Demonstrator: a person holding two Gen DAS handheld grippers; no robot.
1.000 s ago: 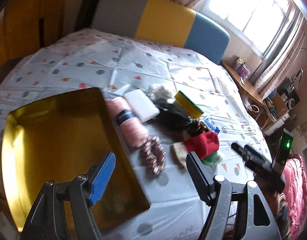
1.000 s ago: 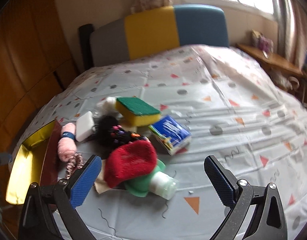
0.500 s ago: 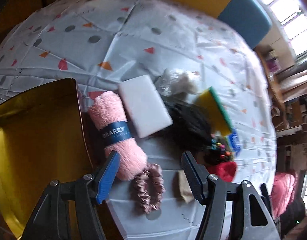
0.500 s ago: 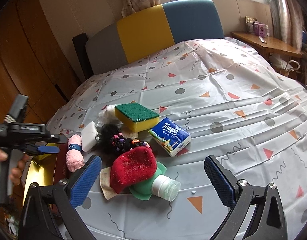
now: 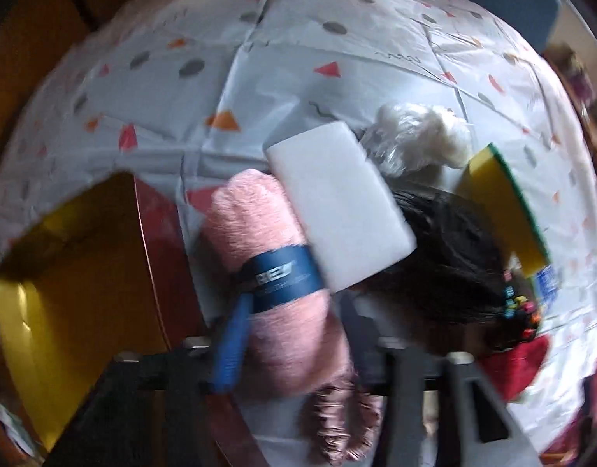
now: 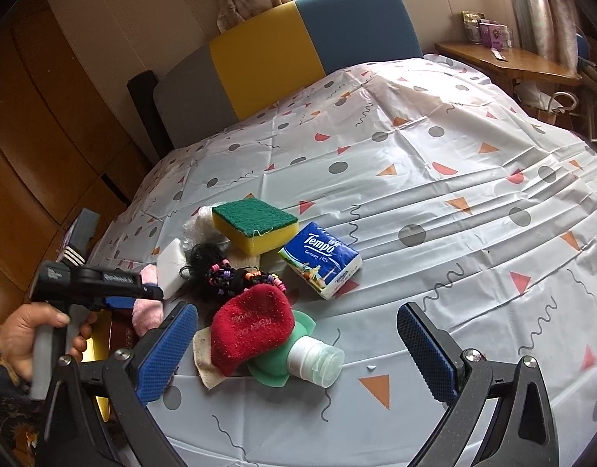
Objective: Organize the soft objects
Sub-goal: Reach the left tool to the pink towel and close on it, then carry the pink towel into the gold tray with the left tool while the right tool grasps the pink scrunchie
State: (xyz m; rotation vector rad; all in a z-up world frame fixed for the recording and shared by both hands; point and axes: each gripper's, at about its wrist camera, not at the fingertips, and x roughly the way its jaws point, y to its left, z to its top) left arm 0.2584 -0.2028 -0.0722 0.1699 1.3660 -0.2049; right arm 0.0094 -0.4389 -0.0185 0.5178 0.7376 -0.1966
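A rolled pink towel (image 5: 275, 272) with a blue band lies beside the gold tray (image 5: 76, 280). My left gripper (image 5: 294, 334) straddles the towel's near end, one finger on each side, close to or touching it; the view is blurred. A white sponge block (image 5: 337, 206) leans on the towel. A pink scrunchie (image 5: 337, 420) lies under the gripper. My right gripper (image 6: 298, 346) is open and empty, hovering before a red sock (image 6: 251, 327). The left gripper (image 6: 143, 295) also shows over the towel (image 6: 148, 311) in the right wrist view.
A black wig with coloured beads (image 6: 220, 268), a yellow-green sponge (image 6: 255, 222), a Tempo tissue pack (image 6: 322, 260), a green bottle (image 6: 314, 358) and a white bagged lump (image 5: 415, 140) crowd the patterned sheet (image 6: 454, 179). A headboard (image 6: 298, 46) stands behind.
My left gripper has dropped forward onto the pink towel and its fingers have narrowed around it. My right gripper has stayed open and drawn back slightly.
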